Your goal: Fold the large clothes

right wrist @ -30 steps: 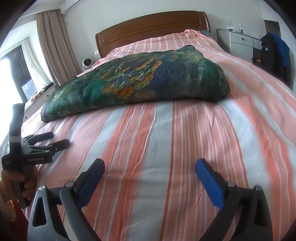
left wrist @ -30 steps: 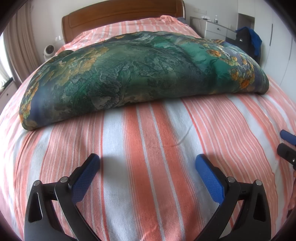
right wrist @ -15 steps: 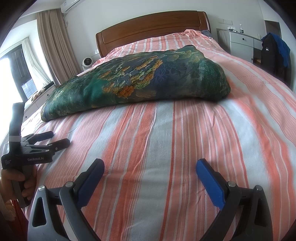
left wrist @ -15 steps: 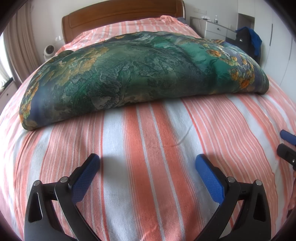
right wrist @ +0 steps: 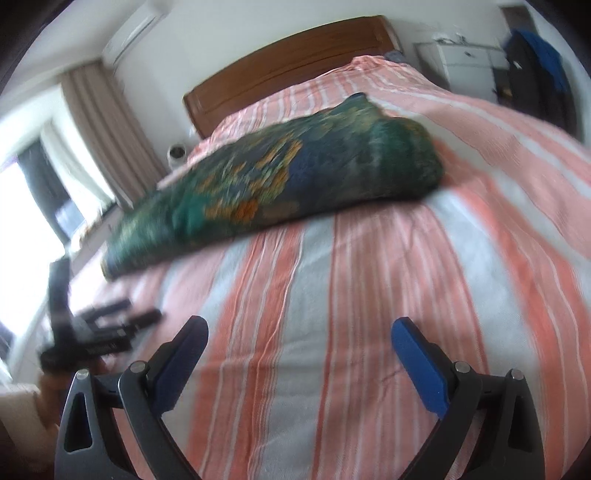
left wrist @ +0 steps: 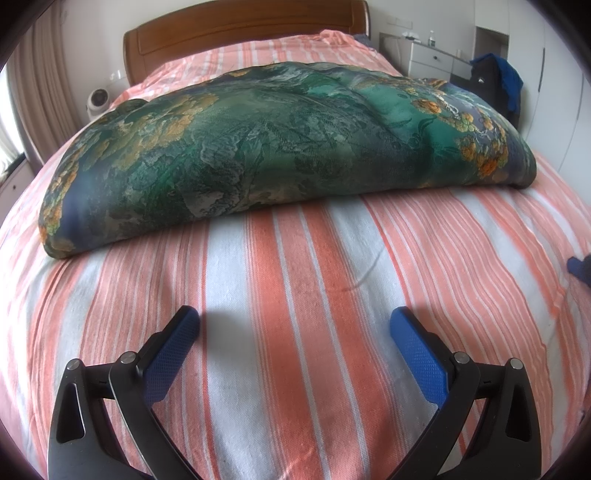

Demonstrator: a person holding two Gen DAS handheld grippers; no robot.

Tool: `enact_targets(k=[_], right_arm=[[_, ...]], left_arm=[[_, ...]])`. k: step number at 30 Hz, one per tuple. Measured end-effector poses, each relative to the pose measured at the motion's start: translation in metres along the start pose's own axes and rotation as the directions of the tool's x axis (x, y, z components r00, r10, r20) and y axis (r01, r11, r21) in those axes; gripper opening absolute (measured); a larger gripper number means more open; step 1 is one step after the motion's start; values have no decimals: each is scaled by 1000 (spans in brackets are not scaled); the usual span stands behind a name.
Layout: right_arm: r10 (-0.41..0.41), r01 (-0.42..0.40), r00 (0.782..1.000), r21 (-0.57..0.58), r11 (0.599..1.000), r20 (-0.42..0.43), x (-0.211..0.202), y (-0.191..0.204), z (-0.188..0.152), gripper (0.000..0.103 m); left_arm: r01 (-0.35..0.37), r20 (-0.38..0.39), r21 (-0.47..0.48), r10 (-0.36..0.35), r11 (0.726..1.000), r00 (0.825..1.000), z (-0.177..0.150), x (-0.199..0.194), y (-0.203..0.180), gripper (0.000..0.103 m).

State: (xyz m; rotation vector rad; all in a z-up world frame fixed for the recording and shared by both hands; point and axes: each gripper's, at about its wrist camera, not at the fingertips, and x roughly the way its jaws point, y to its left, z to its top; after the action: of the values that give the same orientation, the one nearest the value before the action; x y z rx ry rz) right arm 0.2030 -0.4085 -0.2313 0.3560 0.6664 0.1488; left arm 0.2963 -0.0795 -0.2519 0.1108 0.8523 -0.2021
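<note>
A large green and blue patterned cloth (left wrist: 280, 147) with orange flowers lies folded in a thick long bundle across the striped bed; it also shows in the right wrist view (right wrist: 280, 177), blurred. My left gripper (left wrist: 295, 325) is open and empty, low over the bedsheet, short of the bundle's near edge. My right gripper (right wrist: 297, 332) is open and empty, over the sheet near the bundle's right end. The left gripper also shows at the left of the right wrist view (right wrist: 122, 321).
The bed has an orange and white striped sheet (left wrist: 295, 280) and a wooden headboard (left wrist: 243, 29). A white dresser (left wrist: 436, 59) and a chair with dark and blue clothes (left wrist: 495, 88) stand at the right. Curtains and a window (right wrist: 74, 155) are at the left.
The right gripper has swung and tilted, so its view is blurred and rotated. Its tip has shifted at the left view's right edge. The left gripper and the bundle have not moved.
</note>
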Motion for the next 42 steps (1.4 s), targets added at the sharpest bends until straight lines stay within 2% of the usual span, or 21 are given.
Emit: enact_targets(k=[3,6,8,11,13,15,16,17,20,22,23,25,26,30,32,34,37,39,40,41,42], right_arm=[[24,-32,998,116,993,64,-17,-19,7,99],[32,-64,992,262,963,125,-20,-47,28,99],[66,-122,984,364,923,163,-10,-68,47,99],[40,-124,983,494,860,177,18,-95,74,99],[36,-131,984,566,814,176,40,-107,89,98],[53,-149,983,597,788,176,54,-111,100,84],[30,-118,987,588,801,157,58,-108,105,76],[-1,-82,990,569,818,144,57,-102,109,52],[-6,-92,978,459,884,208,30,-78,114,33],[-31,-42,971,299,953,236,6,-41,122,32],[-32,-32,969,251,968,246,1,-24,124,31],[-27,-3,961,109,994,276,-14,12,128,30],[-24,12,957,44,999,290,-19,30,129,30],[-3,70,951,-208,976,309,-26,100,120,30],[14,94,952,-334,938,307,-22,134,108,30],[38,109,954,-459,881,298,-21,169,90,30],[51,133,953,-564,815,297,-16,204,73,30],[62,129,954,-588,799,294,-15,216,66,30],[69,122,955,-593,796,289,-15,220,63,30],[71,121,955,-597,793,288,-15,223,61,30],[68,124,955,-598,792,289,-15,225,59,30]], left_arm=[[4,3,2,-4,1000,1000,0,-3,1,103],[14,2,-4,-14,1000,1000,0,-2,3,103],[11,-3,-2,-11,1000,1000,1,-3,3,103],[-3,-28,9,3,1000,1000,4,-12,4,102],[-2,-2,36,2,999,1000,12,-30,6,101],[1,46,50,-3,999,999,27,-50,9,101],[11,72,56,-15,998,997,44,-64,11,101],[24,92,57,-29,998,995,58,-73,12,101],[105,170,60,-114,993,979,116,-103,11,102],[181,190,66,-191,981,963,157,-113,4,102],[232,184,76,-243,970,952,178,-113,-3,102],[337,91,120,-348,934,933,218,-102,-27,102],[357,49,140,-367,923,929,230,-96,-38,102],[467,-111,217,-453,857,885,261,-80,-78,102],[480,-156,246,-455,842,877,262,-77,-89,102],[462,-174,286,-428,840,887,258,-76,-97,102],[361,-154,333,-327,871,932,247,-75,-97,101],[284,-120,327,-259,901,958,245,-70,-89,76],[260,-125,293,-233,920,964,247,-64,-81,44],[269,-134,250,-242,930,961,249,-60,-74,31],[286,-140,207,-261,936,955,252,-57,-68,28]])
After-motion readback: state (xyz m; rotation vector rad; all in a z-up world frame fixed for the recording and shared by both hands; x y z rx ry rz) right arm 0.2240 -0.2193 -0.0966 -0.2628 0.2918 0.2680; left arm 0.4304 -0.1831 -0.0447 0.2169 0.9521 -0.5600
